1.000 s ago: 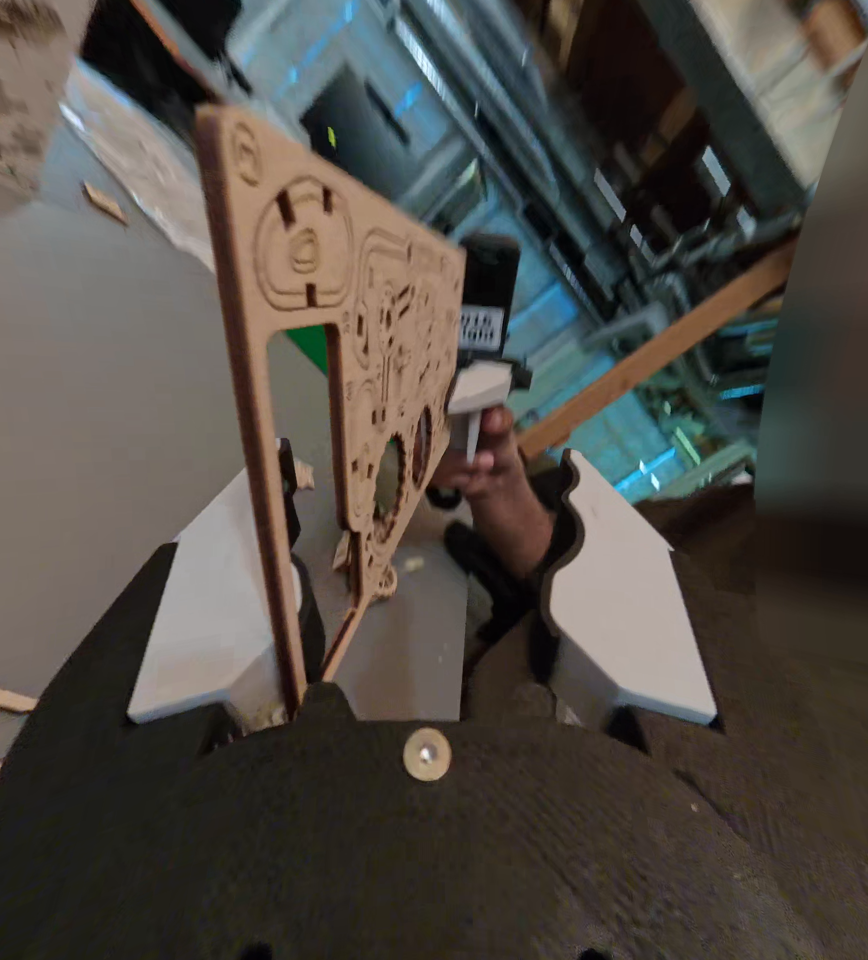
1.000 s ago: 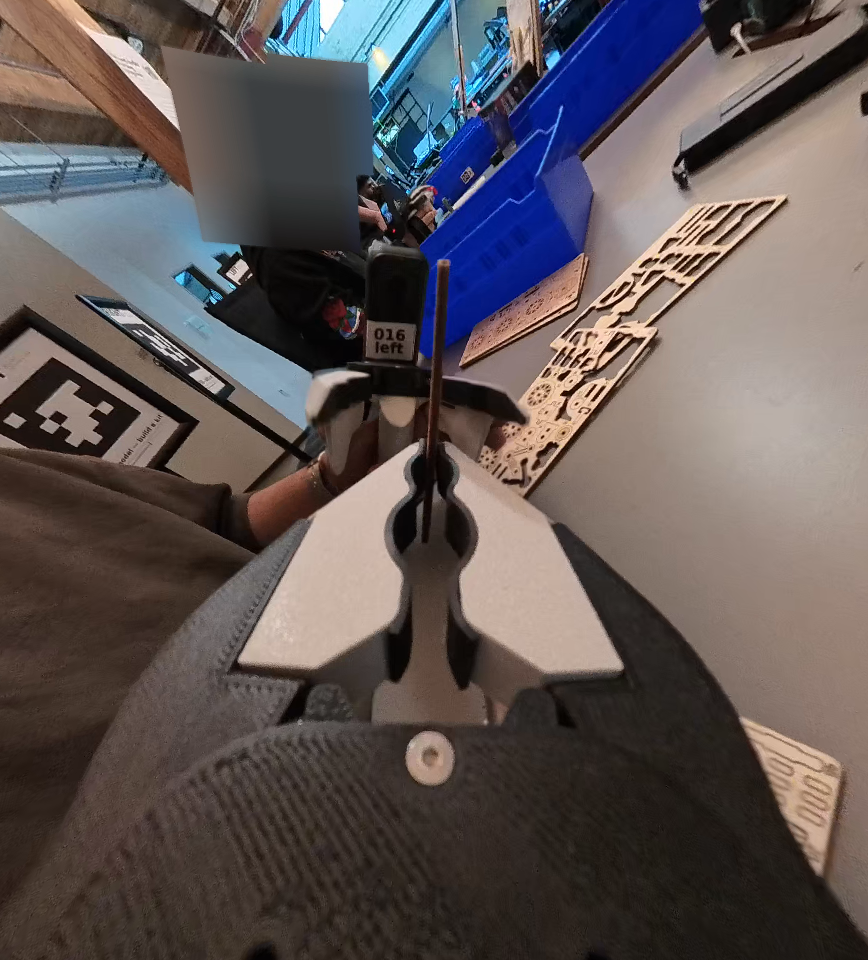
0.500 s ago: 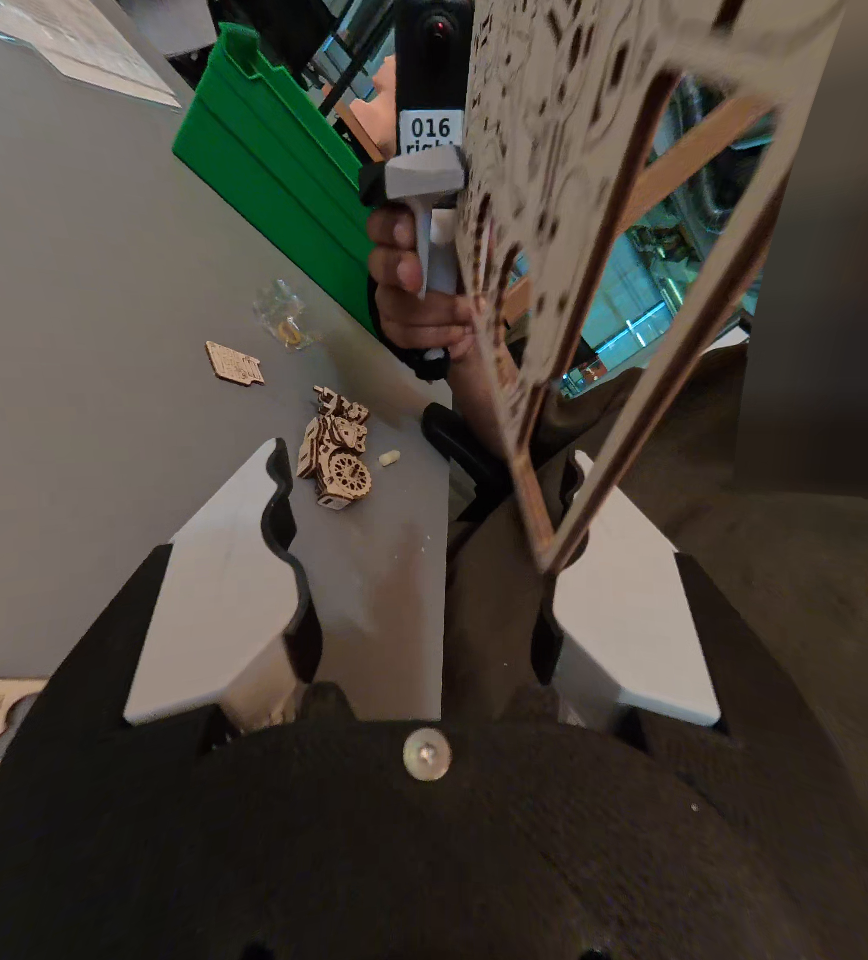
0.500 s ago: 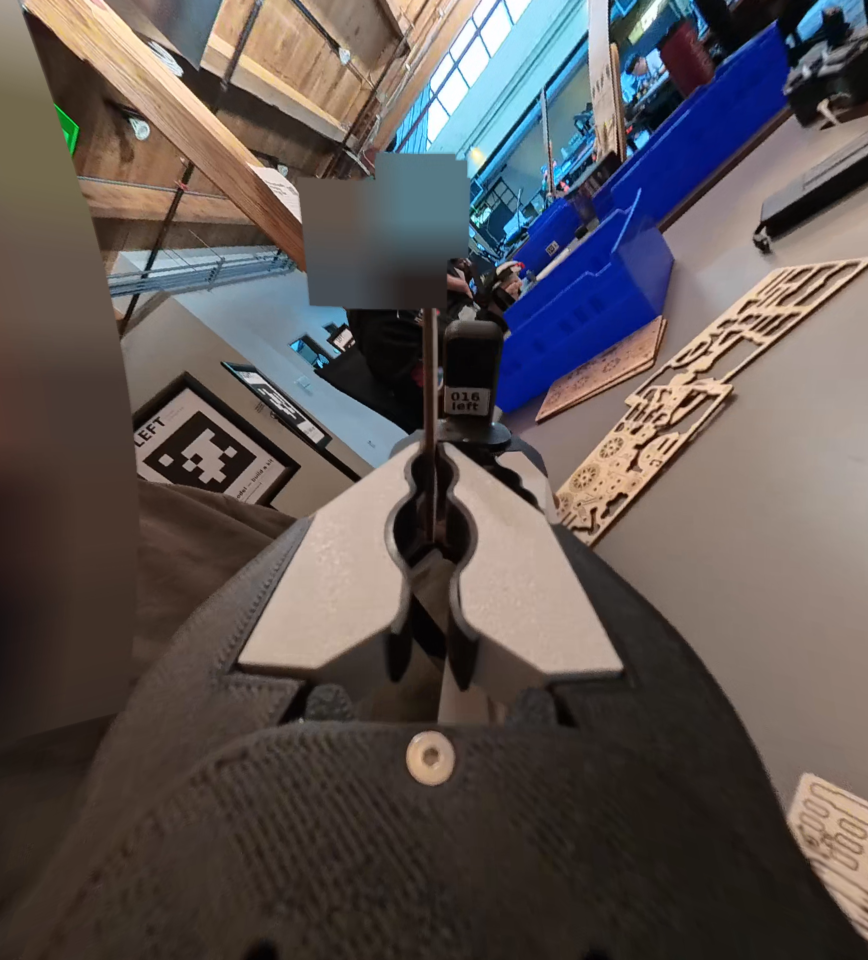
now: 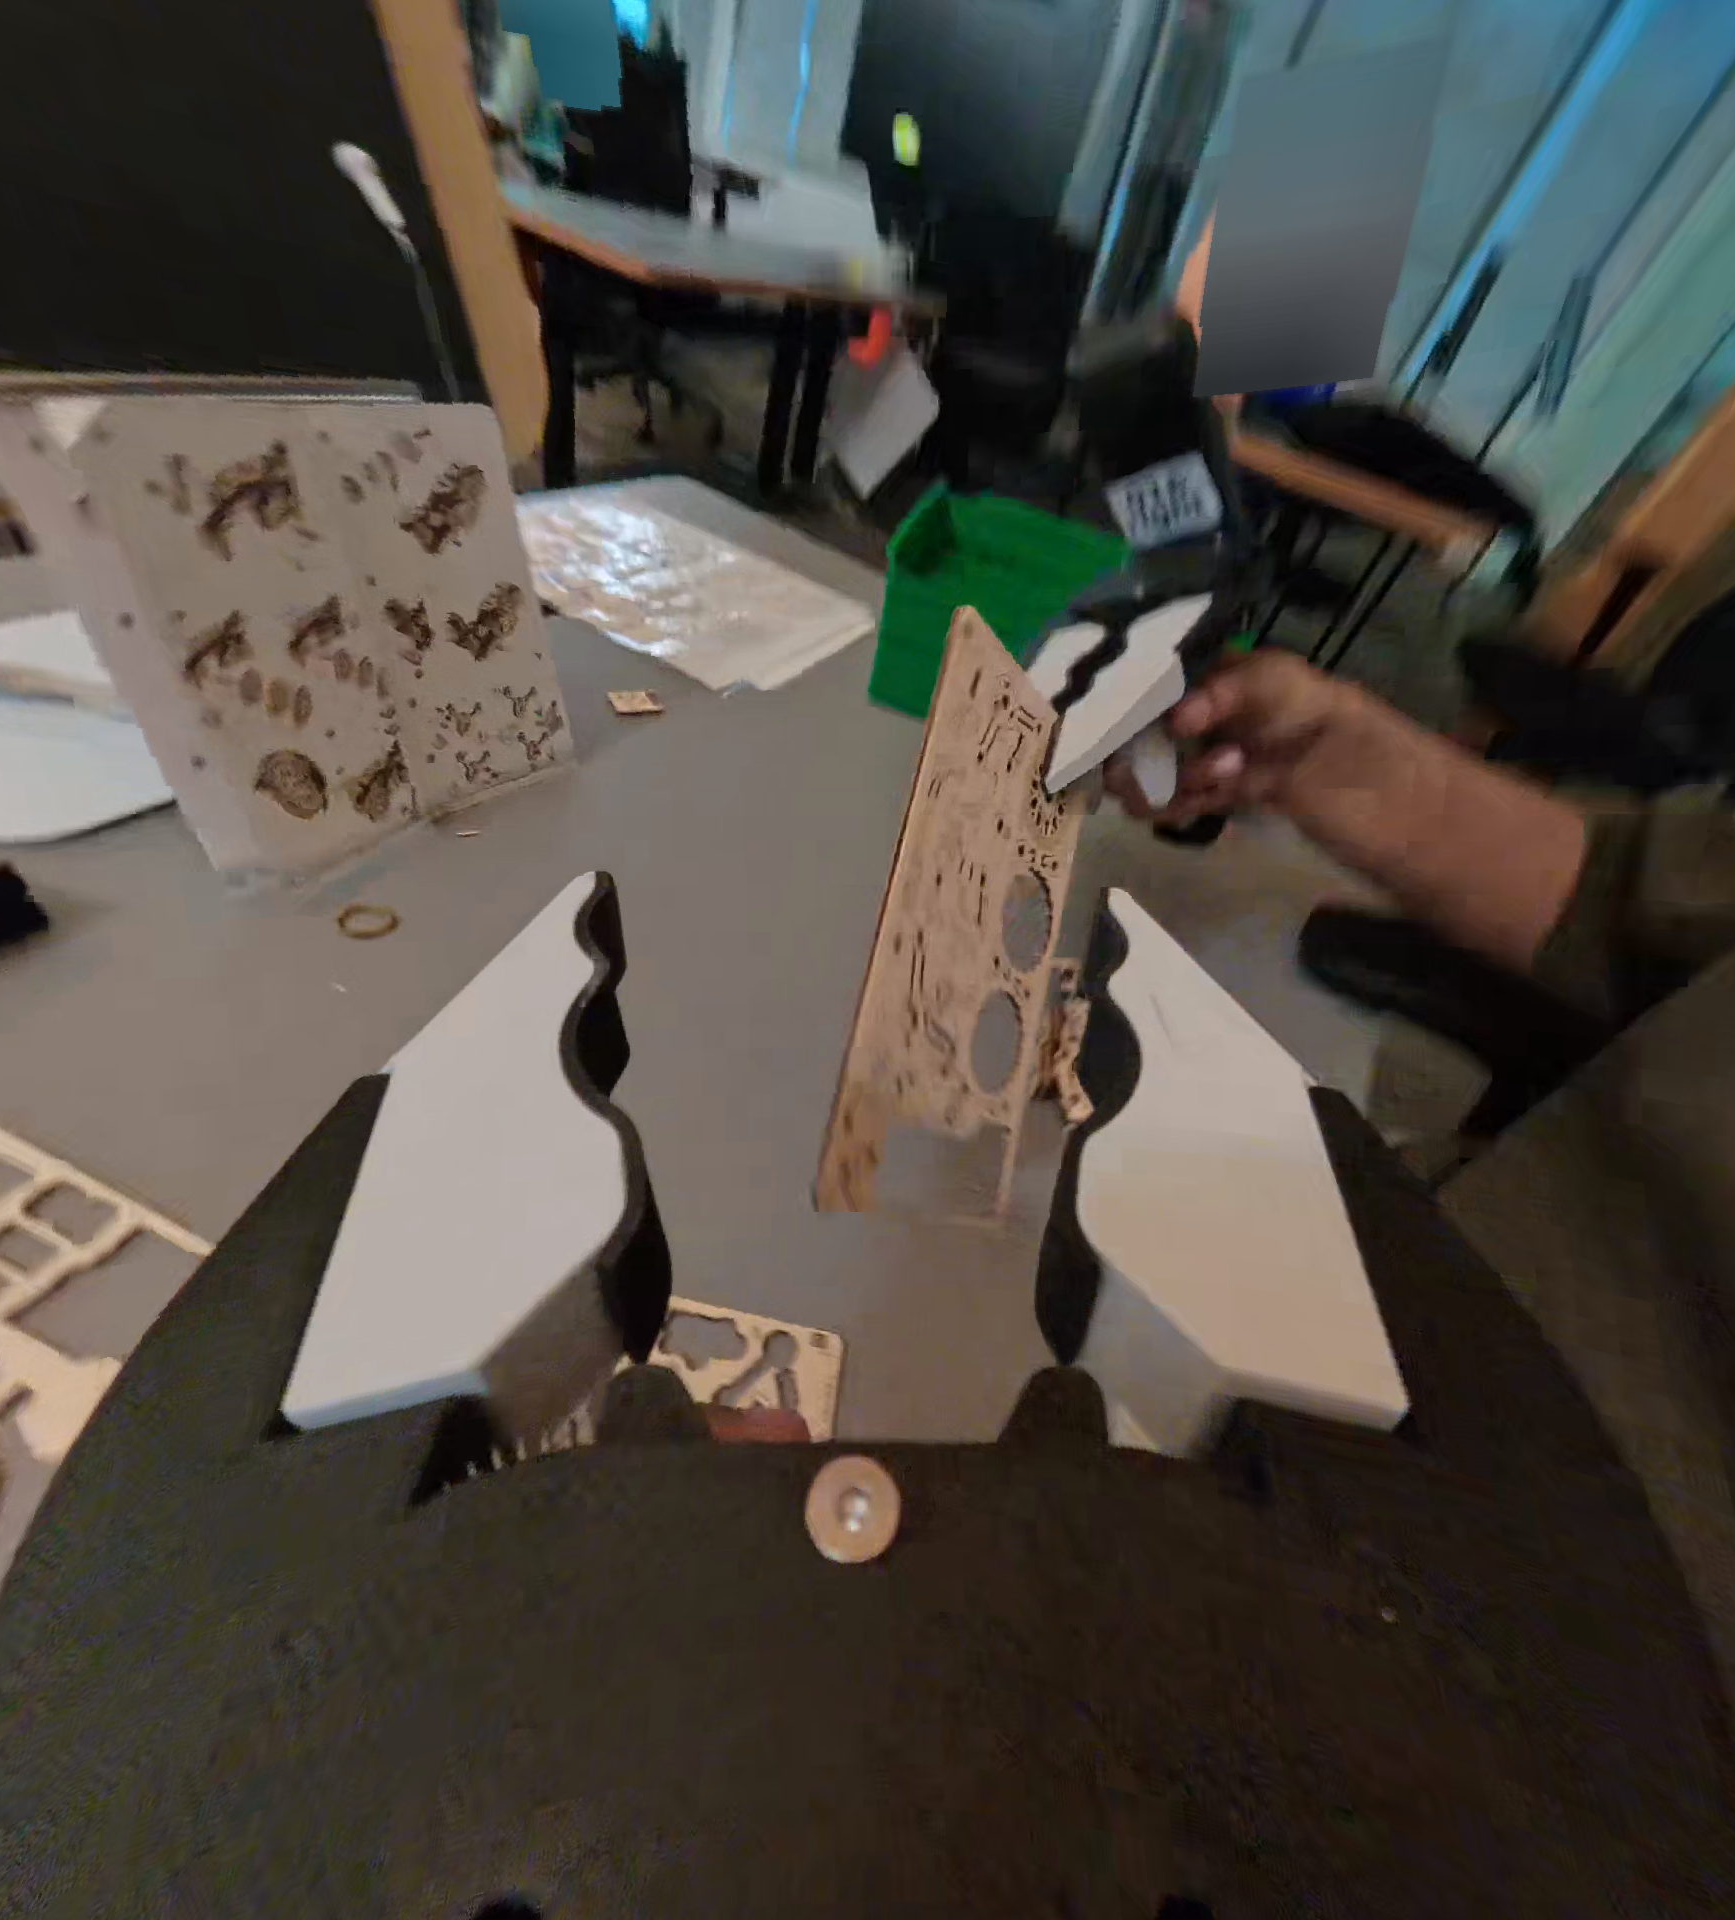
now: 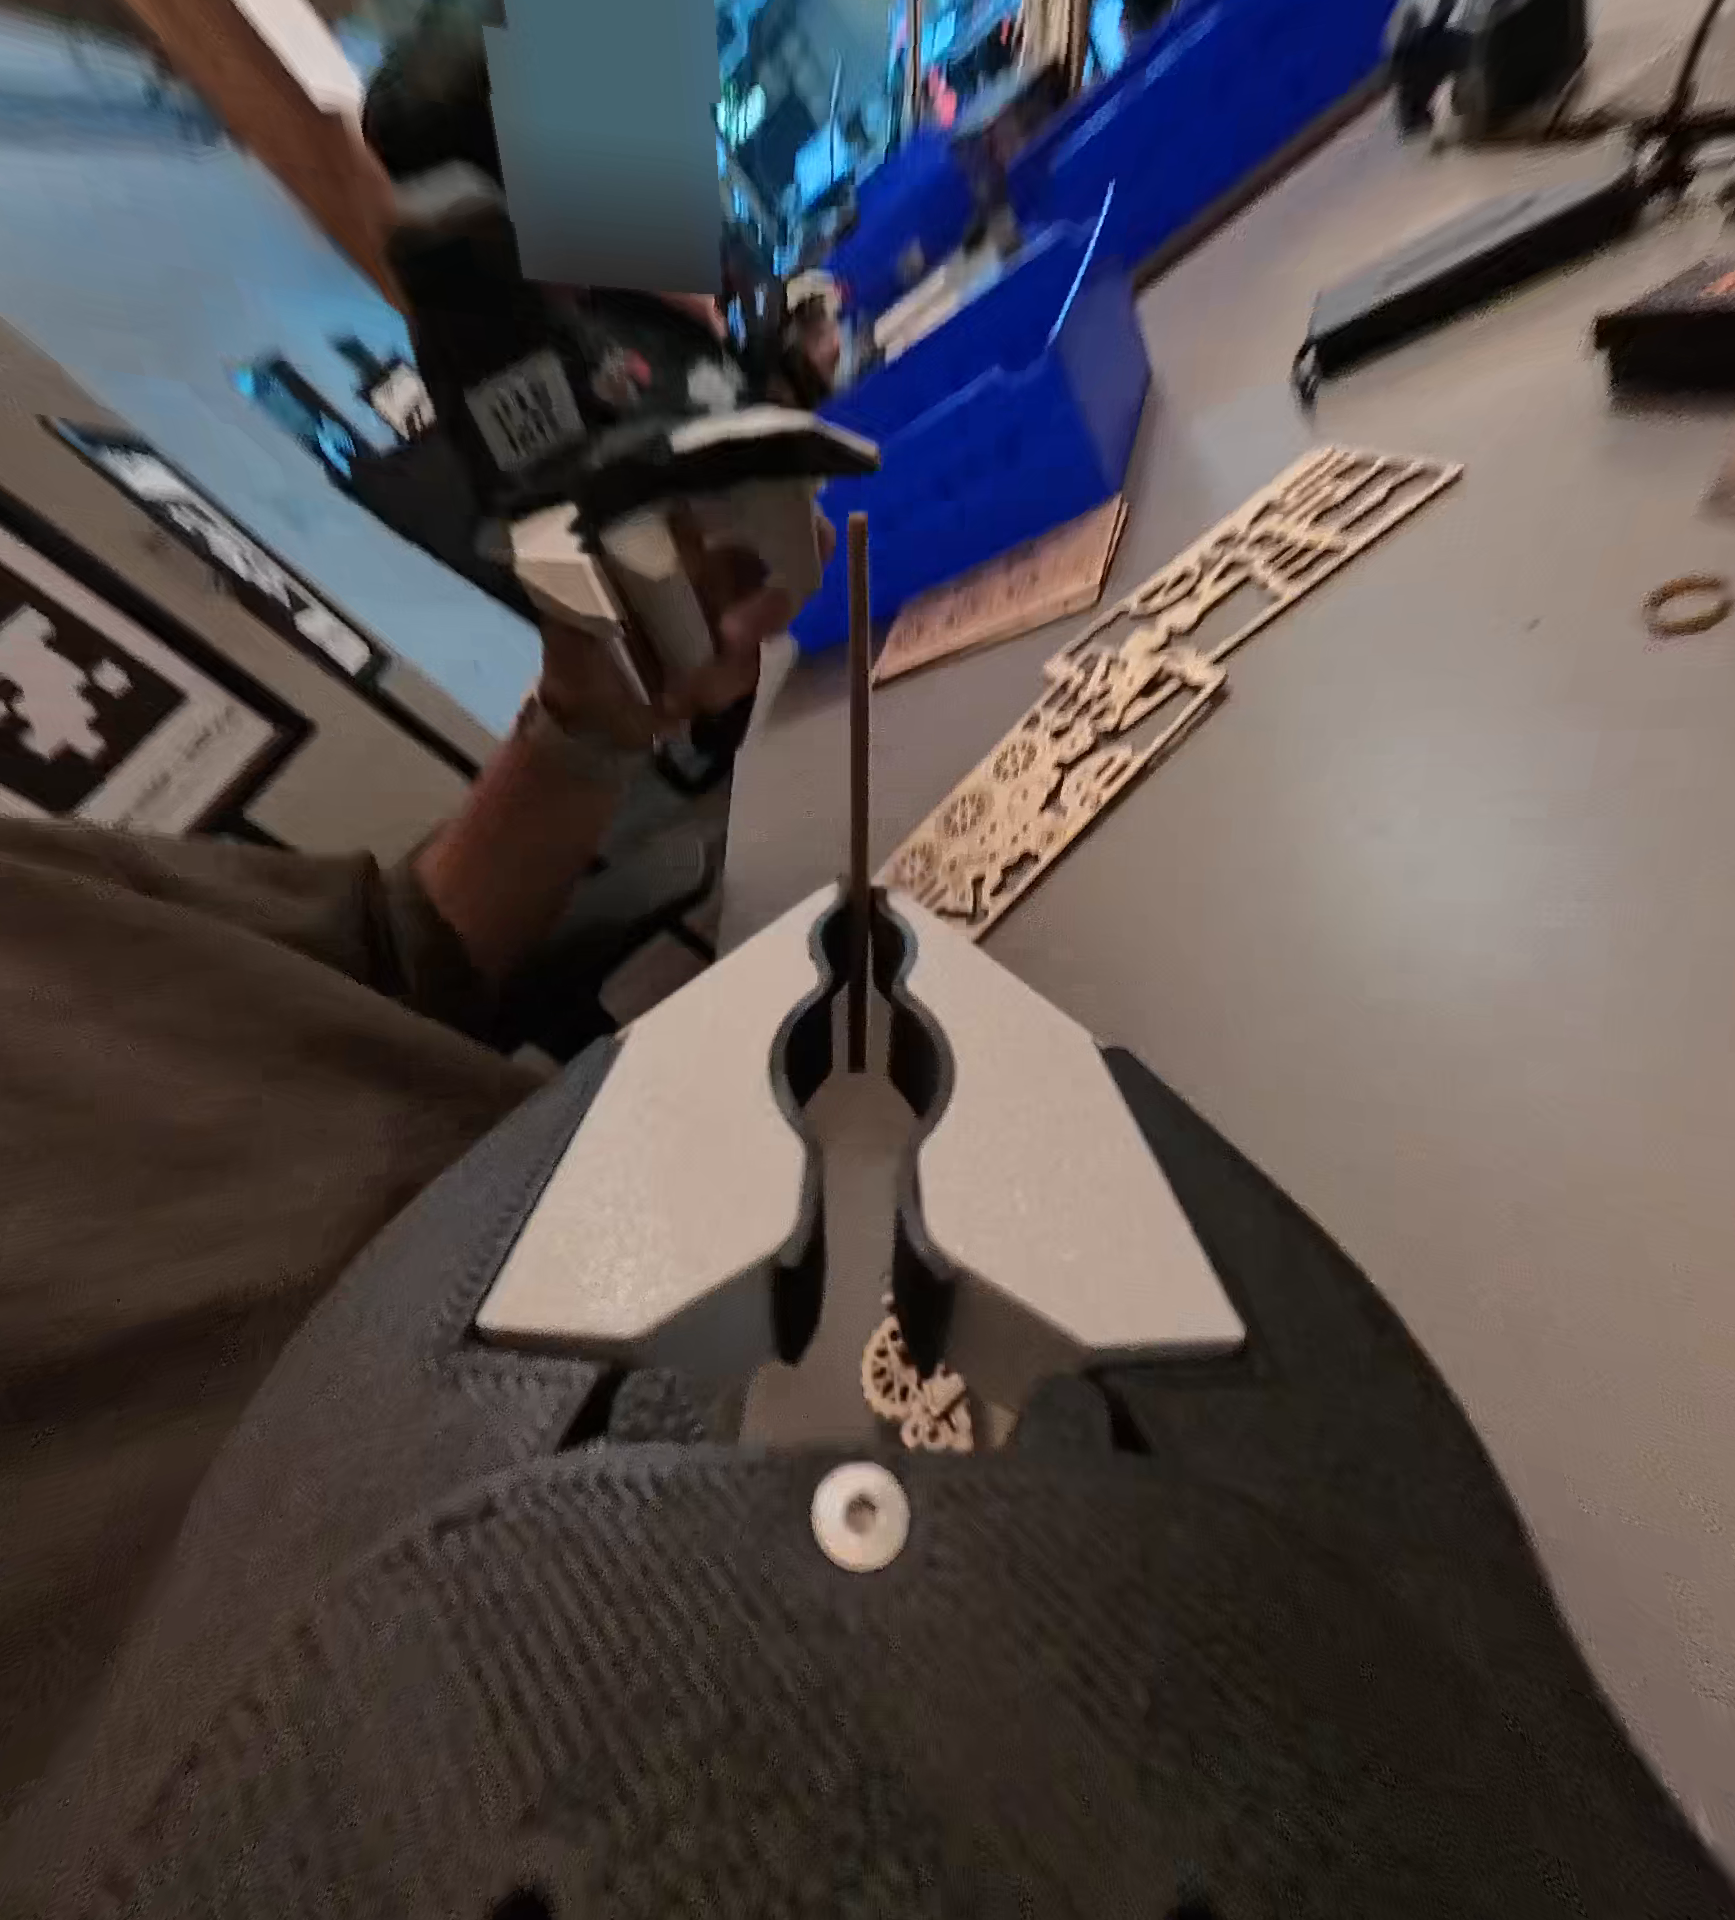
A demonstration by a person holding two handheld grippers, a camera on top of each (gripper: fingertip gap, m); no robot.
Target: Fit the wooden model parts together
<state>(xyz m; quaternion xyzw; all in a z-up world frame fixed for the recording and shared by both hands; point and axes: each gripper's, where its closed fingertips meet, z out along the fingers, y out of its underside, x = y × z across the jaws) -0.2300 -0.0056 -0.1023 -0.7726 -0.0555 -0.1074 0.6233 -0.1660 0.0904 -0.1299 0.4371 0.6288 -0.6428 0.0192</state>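
Each gripper had 2 pale grey fingers with wavy black inner edges on a black textured body with 1 round silver screw: the left gripper (image 5: 847, 1049) and the right gripper (image 6: 855, 997). The person's sleeve (image 6: 146, 997) was olive-brown.

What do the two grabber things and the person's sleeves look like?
Each gripper, left and right, has a black textured body with a round silver screw, and two light grey wedge-shaped fingers with wavy black inner pads. Seen from afar, each carries a small white label. The person's sleeve is olive-brown.
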